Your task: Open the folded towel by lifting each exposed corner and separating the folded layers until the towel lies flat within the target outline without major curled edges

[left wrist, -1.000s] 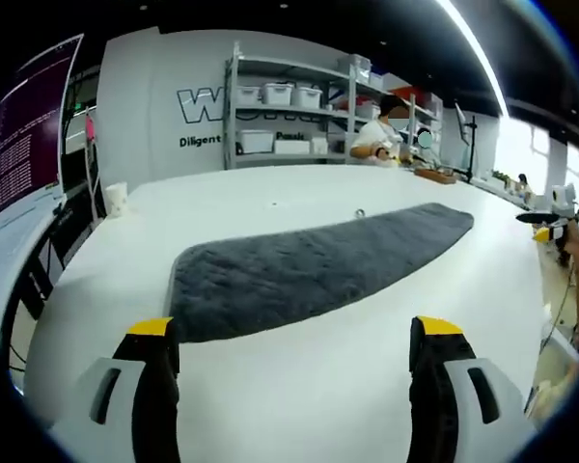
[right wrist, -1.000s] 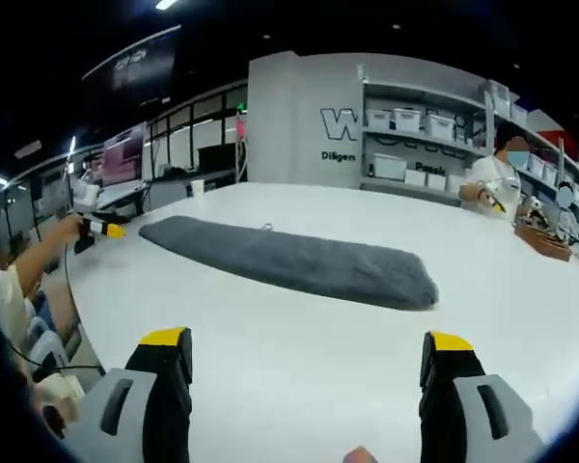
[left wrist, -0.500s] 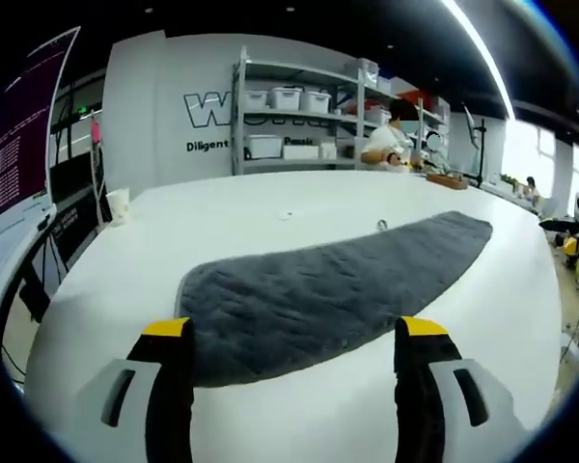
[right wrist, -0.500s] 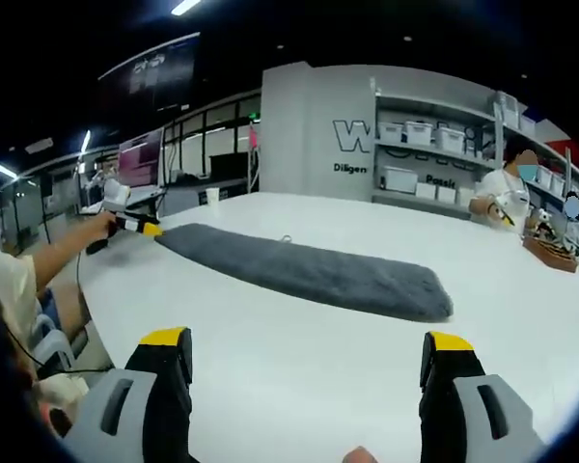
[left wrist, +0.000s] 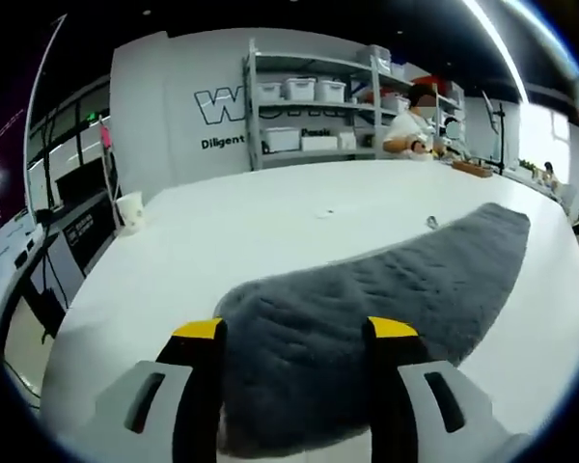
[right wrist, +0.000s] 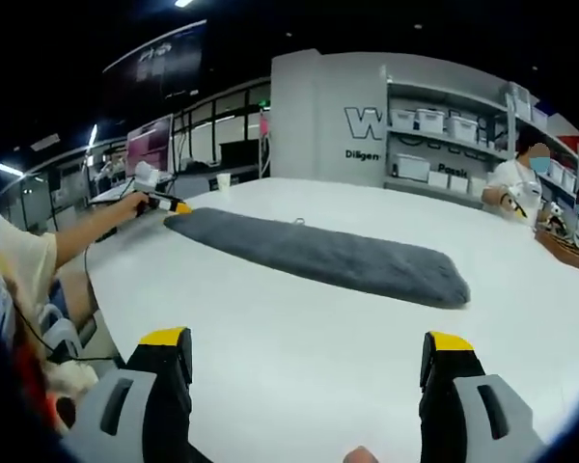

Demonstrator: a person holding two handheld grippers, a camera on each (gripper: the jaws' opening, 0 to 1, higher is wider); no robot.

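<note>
Grey plush towel point(right wrist: 318, 257) is seen folded into a long narrow strip on the white table point(right wrist: 299, 357). In the right gripper view its long axis is laid across the table, from the left gripper point(right wrist: 170, 204) at one end toward a rounded end nearer the shelving point(right wrist: 434, 145). In the left gripper view, the left gripper point(left wrist: 294, 330) is placed over the towel's point(left wrist: 367, 299) near end, jaws apart, pile between them; contact cannot be judged. The right gripper point(right wrist: 309, 340) is held well apart from the towel, jaws spread wide, nothing between them.

Towel point(left wrist: 386, 289) dark grey; table point(right wrist: 299, 328) white; claw tips yellow.
</note>
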